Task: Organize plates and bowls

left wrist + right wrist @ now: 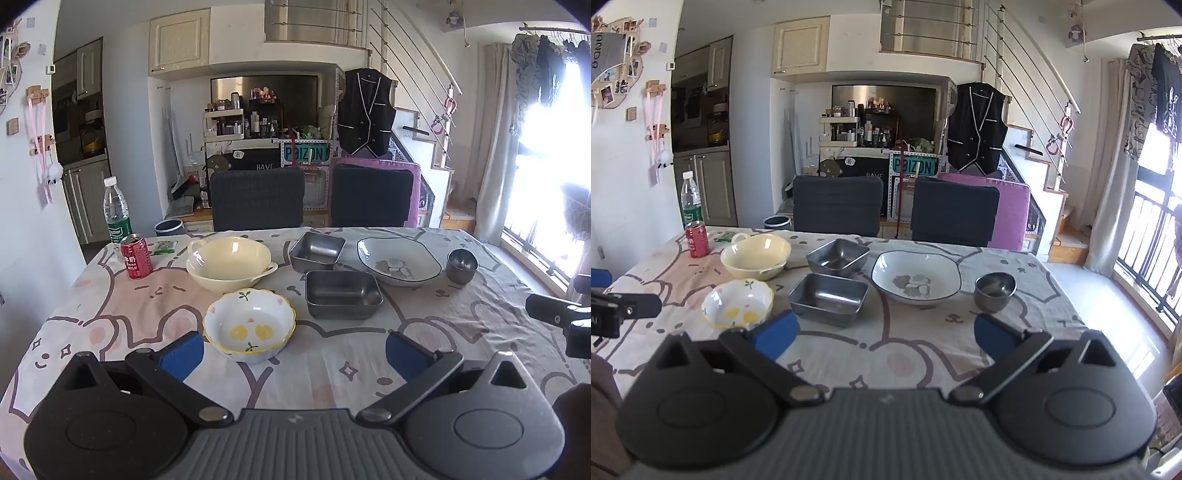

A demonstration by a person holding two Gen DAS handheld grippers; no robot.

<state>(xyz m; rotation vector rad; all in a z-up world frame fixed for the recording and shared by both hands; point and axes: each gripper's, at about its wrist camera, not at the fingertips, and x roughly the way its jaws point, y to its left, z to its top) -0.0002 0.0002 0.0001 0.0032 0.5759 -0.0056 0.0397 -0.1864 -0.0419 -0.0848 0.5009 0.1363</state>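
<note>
On the cartoon tablecloth stand a cream two-handled bowl, a small flower-print scalloped bowl, two square steel dishes, one far and one near, a white leaf-print plate and a small steel cup. My left gripper is open and empty, just in front of the flower bowl. My right gripper is open and empty, hovering in front of the near steel dish and the plate.
A red drink can and a water bottle stand at the far left corner. Two dark chairs sit behind the table. A bright window lies to the right.
</note>
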